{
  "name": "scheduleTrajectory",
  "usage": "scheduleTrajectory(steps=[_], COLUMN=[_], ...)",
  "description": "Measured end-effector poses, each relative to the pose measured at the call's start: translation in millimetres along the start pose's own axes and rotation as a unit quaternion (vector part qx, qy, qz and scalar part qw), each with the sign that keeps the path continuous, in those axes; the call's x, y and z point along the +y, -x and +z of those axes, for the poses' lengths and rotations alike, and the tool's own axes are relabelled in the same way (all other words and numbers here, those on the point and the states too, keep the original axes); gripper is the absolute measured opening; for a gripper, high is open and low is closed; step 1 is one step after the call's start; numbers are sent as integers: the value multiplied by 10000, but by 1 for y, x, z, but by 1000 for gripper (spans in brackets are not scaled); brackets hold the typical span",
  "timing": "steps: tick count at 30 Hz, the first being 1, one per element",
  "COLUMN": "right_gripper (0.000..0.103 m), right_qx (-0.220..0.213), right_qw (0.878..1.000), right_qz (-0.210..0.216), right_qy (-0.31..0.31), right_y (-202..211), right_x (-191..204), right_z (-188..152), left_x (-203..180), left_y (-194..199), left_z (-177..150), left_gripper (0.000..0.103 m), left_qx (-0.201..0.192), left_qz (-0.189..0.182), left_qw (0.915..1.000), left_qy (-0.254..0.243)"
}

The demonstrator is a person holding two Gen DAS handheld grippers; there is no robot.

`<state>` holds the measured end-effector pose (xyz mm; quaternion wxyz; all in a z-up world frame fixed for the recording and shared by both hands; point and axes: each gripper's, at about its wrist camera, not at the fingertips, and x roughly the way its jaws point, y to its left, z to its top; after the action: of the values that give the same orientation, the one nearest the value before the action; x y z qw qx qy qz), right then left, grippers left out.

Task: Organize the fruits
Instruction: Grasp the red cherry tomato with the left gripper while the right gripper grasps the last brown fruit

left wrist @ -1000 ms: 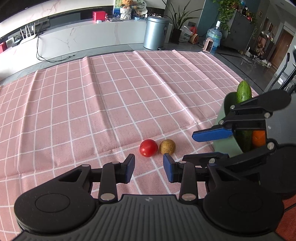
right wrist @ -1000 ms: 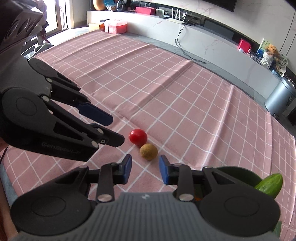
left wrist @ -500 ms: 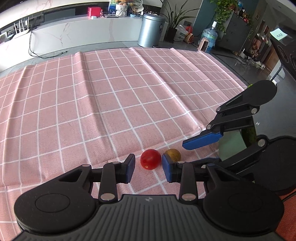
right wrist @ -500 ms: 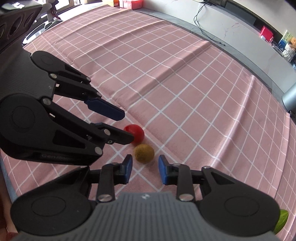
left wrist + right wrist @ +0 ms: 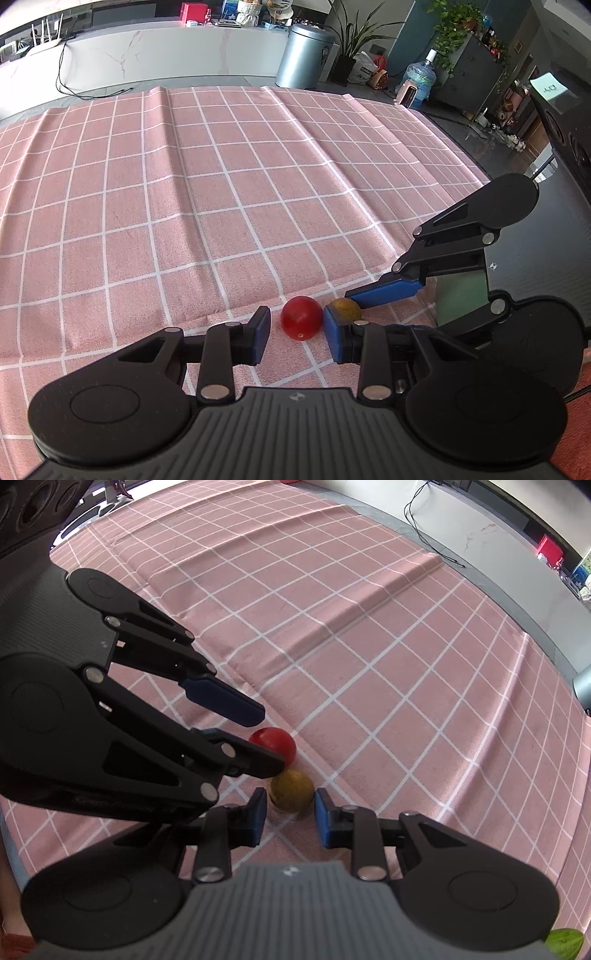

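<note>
Both tongs lowered, right tongs point(image 5: 288, 814) closing around brown fruit point(image 5: 291, 790)

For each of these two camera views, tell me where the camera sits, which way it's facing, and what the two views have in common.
Left wrist view: sits on the left hand-held gripper, looks forward and down along its fingers at the red tomato between them; the right hand-held gripper enters from the right.
Right wrist view: sits on the right hand-held gripper, tilted steeply down at the brown fruit between its closing fingers; the left hand-held gripper enters from the left.
Shared: both fruits, side by side on the pink checked cloth, and both grippers.
</note>
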<state>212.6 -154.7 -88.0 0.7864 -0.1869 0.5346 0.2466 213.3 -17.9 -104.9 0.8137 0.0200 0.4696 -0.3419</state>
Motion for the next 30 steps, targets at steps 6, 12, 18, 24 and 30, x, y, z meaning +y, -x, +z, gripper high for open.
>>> scheduleTrajectory(steps=[6,12,18,24,30], right_gripper=[22,22,22,22,22], right_qx=[21,136,78,-285,-945], right_qw=[10000,9996,9999,9989,9905], right_qz=[-73,-146,-134,-218,-472], right_qy=[48,198,25,-292,-875], right_y=[1,1,3,31,80], right_x=[2,0,-4,0,18], right_z=[-1,-3,-5,-7,-25], left_x=[0,-5,-11,-17,-32], left_y=[-1,-6,-6,21,58], left_z=[-1,-3,-3,1,1], left_gripper=[39,39,29,29,29], left_qx=[30,18,-47,-310,-491], left_qz=[-37,-2,64,177,255], left_qw=[10000,10000,10000,9994,9985], left_qy=[24,15,-22,32,20])
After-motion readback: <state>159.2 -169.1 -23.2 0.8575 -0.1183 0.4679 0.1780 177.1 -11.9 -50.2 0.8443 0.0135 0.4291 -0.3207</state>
